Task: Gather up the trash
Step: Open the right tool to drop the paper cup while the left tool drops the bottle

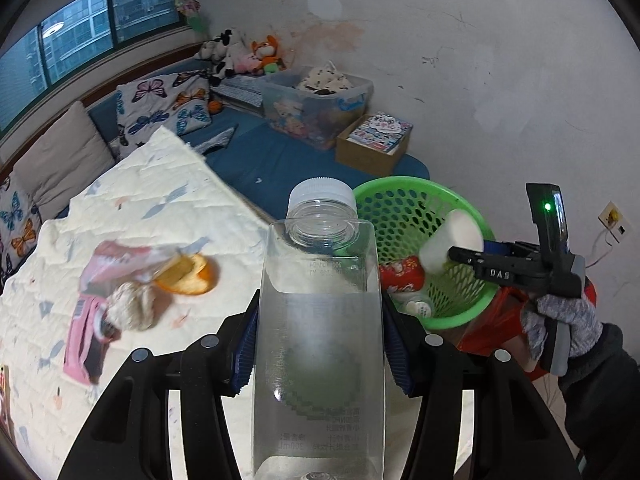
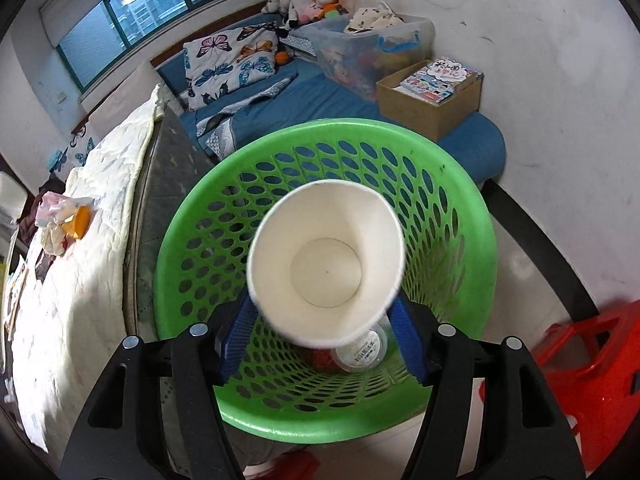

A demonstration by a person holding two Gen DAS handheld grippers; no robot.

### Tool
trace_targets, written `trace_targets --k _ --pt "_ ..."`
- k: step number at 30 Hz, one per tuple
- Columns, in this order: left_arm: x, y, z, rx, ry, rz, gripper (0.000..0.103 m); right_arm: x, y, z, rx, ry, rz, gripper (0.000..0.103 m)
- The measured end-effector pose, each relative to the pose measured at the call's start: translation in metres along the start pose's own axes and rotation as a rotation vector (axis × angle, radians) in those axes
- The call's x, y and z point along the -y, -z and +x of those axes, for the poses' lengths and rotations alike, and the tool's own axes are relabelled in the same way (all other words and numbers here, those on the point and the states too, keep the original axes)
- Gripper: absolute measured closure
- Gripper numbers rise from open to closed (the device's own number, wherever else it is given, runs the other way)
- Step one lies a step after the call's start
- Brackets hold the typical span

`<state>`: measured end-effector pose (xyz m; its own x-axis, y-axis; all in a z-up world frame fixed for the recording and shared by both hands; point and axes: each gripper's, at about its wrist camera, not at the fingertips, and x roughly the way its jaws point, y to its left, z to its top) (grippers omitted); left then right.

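Note:
My left gripper (image 1: pixel 320 300) is shut on a clear square plastic bottle (image 1: pixel 320 320) with a white cap, held upright over the bed's edge. A green perforated basket (image 2: pixel 460 208) stands on the floor beside the bed. Over it hangs my right gripper (image 2: pixel 323 304), seen from the side in the left wrist view (image 1: pixel 452 252). A white paper cup (image 2: pixel 324 256) lies between its blue pads, mouth toward the camera and blurred, and the pads look slack on it. Orange peel (image 1: pixel 192 276), a tissue wad (image 1: pixel 132 306) and a pink wrapper (image 1: pixel 86 344) lie on the quilt.
The basket holds a red can (image 1: pixel 402 276) and a small lidded tub (image 2: pixel 360 350). A red plastic stool (image 2: pixel 592 364) stands right of the basket. Farther back on a blue mat are a cardboard box (image 2: pixel 432 92) and a clear storage bin (image 2: pixel 368 48).

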<state>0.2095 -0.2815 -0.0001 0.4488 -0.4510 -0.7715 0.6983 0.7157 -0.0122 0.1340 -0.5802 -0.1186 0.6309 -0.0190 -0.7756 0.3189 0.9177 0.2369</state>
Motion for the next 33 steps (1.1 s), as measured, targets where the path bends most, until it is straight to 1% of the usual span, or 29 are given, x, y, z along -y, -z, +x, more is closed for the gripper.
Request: trace_targets --k 6,9,12,15,20,21,25,27,33 --pt "0.025 -0.019 0.020 -0.007 0.036 0.025 0.051 0.003 0.002 -0.007 0.014 -0.016 0.003 0.038" --pt "0.034 -0.026 0.032 -0.022 0.063 0.026 0.051 0.006 0.006 -0.013 0.025 -0.024 0.013 0.037" --pt "0.045 -0.032 0.046 -0.030 0.074 0.034 0.051 0.010 0.011 -0.021 0.035 -0.026 0.019 0.037" --pt "0.053 -0.040 0.061 -0.048 0.110 0.018 0.051 0.013 0.016 -0.030 0.050 -0.033 0.036 0.035" --pt "0.068 -0.048 0.082 -0.065 0.122 0.024 0.051 0.022 0.025 -0.046 0.080 -0.042 0.062 0.033" --pt "0.072 -0.050 0.089 -0.078 0.135 0.021 0.050 0.025 0.027 -0.048 0.086 -0.043 0.070 0.032" --pt "0.083 -0.054 0.110 -0.109 0.131 0.036 0.050 0.031 0.031 -0.053 0.093 -0.045 0.090 0.032" --pt "0.087 -0.058 0.121 -0.122 0.117 0.046 0.050 0.034 0.035 -0.054 0.091 -0.047 0.102 0.032" --pt "0.097 -0.061 0.144 -0.154 0.119 0.063 0.050 0.041 0.042 -0.055 0.090 -0.044 0.133 0.032"
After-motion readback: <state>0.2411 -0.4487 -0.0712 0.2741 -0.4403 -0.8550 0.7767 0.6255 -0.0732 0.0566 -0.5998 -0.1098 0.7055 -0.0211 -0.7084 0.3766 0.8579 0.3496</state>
